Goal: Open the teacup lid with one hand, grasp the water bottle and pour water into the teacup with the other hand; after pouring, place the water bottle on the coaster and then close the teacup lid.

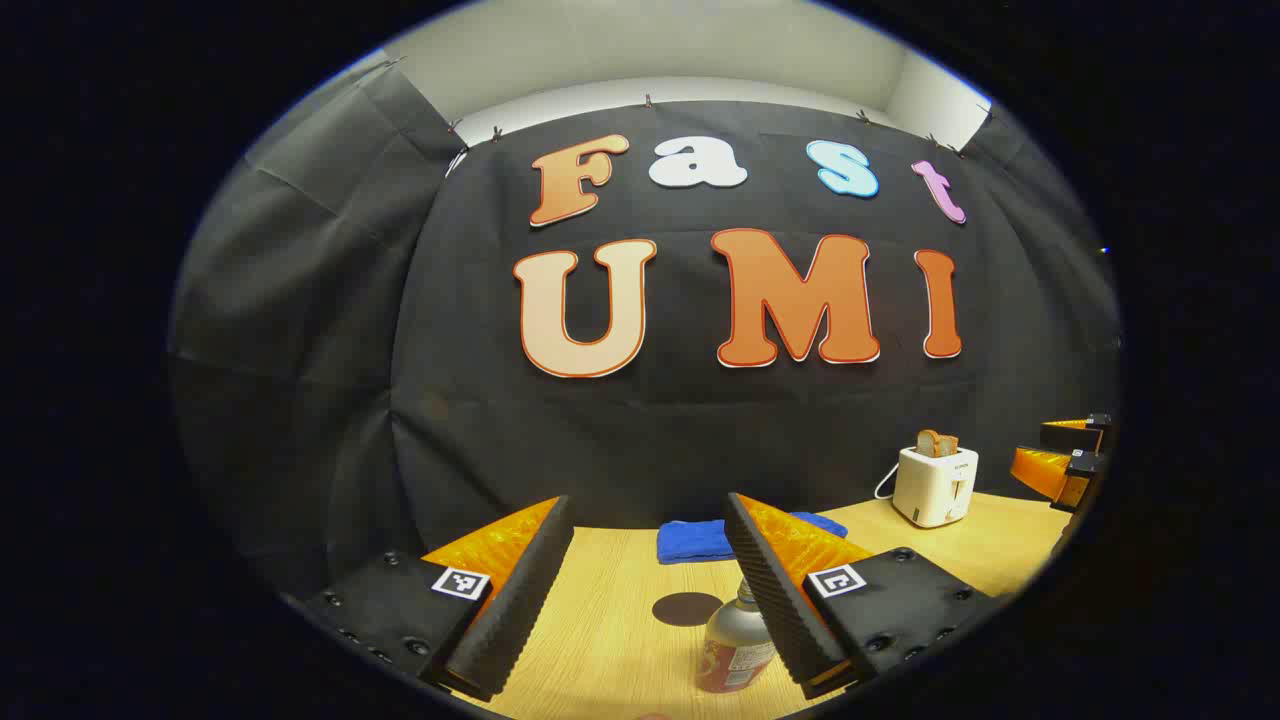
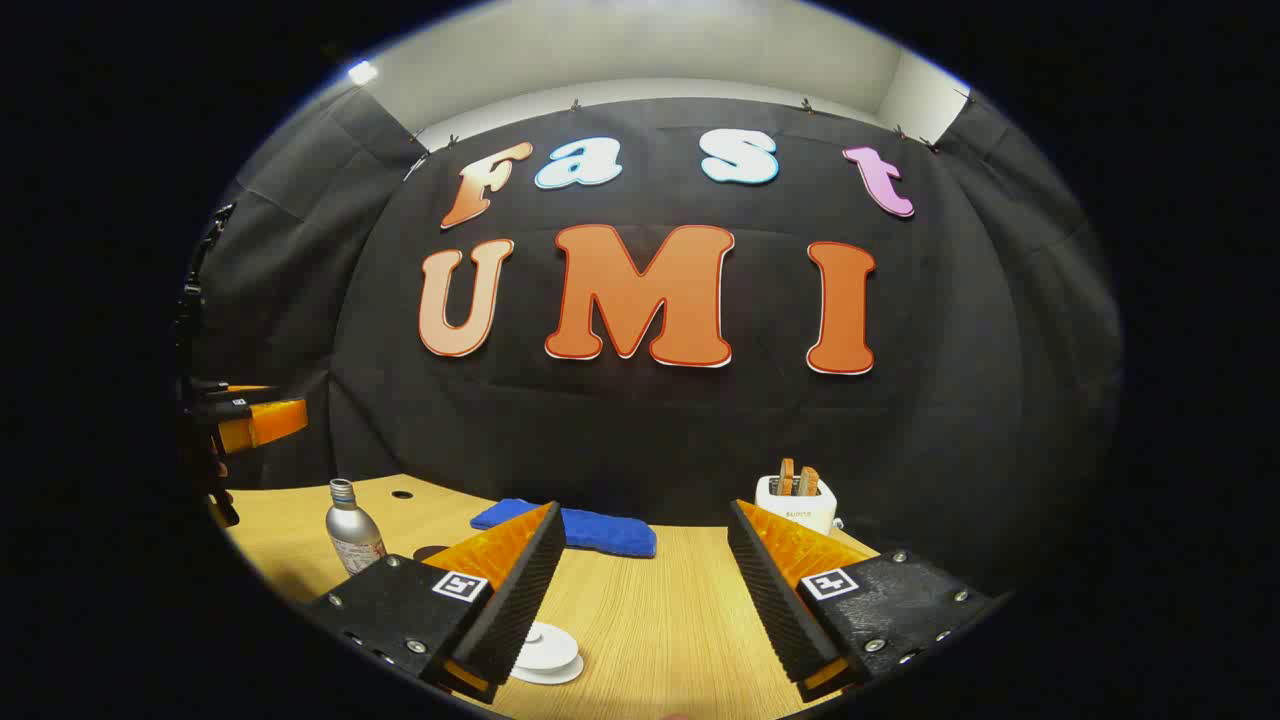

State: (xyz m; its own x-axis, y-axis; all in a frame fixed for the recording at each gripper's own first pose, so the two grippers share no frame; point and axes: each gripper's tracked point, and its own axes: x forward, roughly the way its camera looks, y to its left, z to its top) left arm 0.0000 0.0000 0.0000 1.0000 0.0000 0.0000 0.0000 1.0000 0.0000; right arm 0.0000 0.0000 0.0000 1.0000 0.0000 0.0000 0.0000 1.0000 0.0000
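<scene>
My left gripper point(image 1: 650, 590) hangs with jaws spread wide above the tabletop point(image 1: 610, 640), gripping nothing. The water bottle point(image 1: 737, 640) stands upright just beside my right-hand finger, with the dark round coaster point(image 1: 686, 608) just left of the bottle and a blue cloth point(image 1: 695, 540) behind it (toaster point(image 1: 935, 485) far off right). My right gripper point(image 2: 645, 590) gapes empty; the white teacup lid point(image 2: 545, 650) sits under its left finger, well right of the bottle point(image 2: 352, 535)
</scene>
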